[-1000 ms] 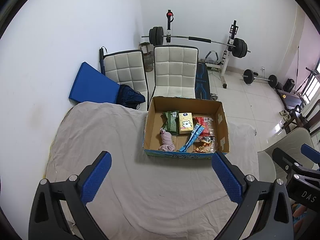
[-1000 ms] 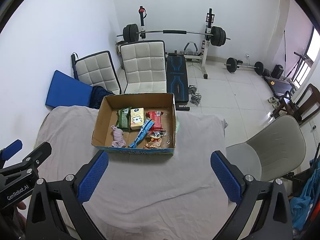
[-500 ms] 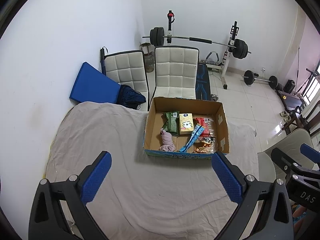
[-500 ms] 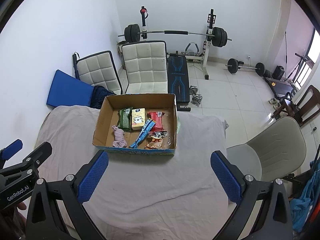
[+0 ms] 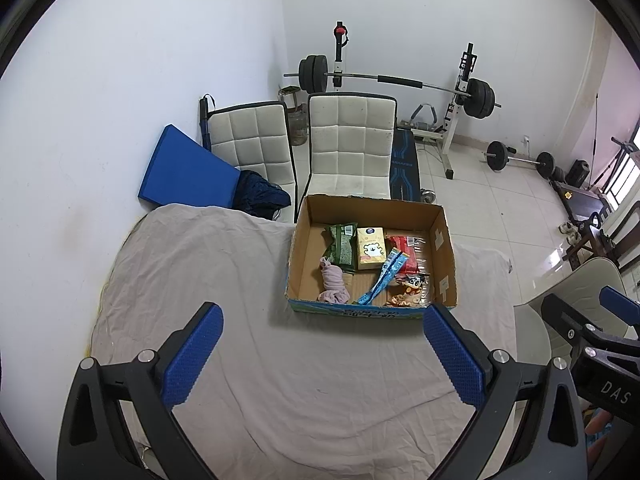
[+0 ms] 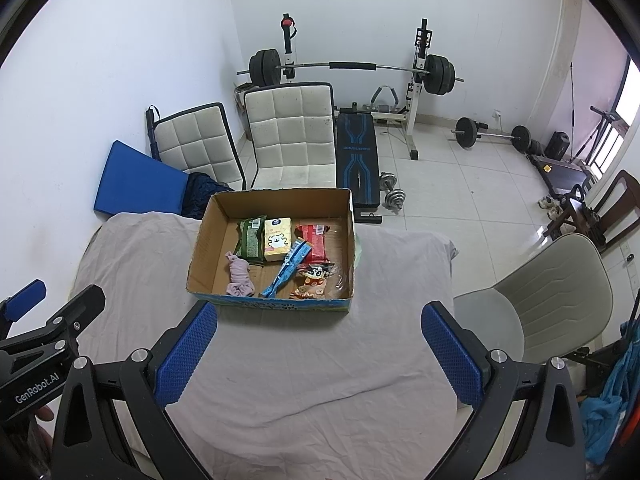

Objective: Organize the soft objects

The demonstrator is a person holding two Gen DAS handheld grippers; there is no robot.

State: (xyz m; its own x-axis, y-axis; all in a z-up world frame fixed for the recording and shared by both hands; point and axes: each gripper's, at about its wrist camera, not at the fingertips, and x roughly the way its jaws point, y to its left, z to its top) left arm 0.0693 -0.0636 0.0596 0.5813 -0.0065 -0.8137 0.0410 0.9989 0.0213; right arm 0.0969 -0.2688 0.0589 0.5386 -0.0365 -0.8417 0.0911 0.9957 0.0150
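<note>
We hold the left gripper [image 5: 320, 354] and right gripper [image 6: 318, 350] with jaws spread wide above the table, near the brown cardboard box [image 6: 202, 240] where the pink, perhaps cloth, bundle [image 6: 239, 278] lies, and a hasty pinch may catch the neighbouring green packet [image 6: 251, 242].

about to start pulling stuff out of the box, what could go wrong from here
The pink cloth bundle touches the green packet, so fingers closing on it may pinch the packet too. The blue stick pack lies across the yellow tissue pack and red packet; lifting either could flip it. The cardboard box sits on a loose, wrinkled sheet and might slide if its wall is bumped.
</note>
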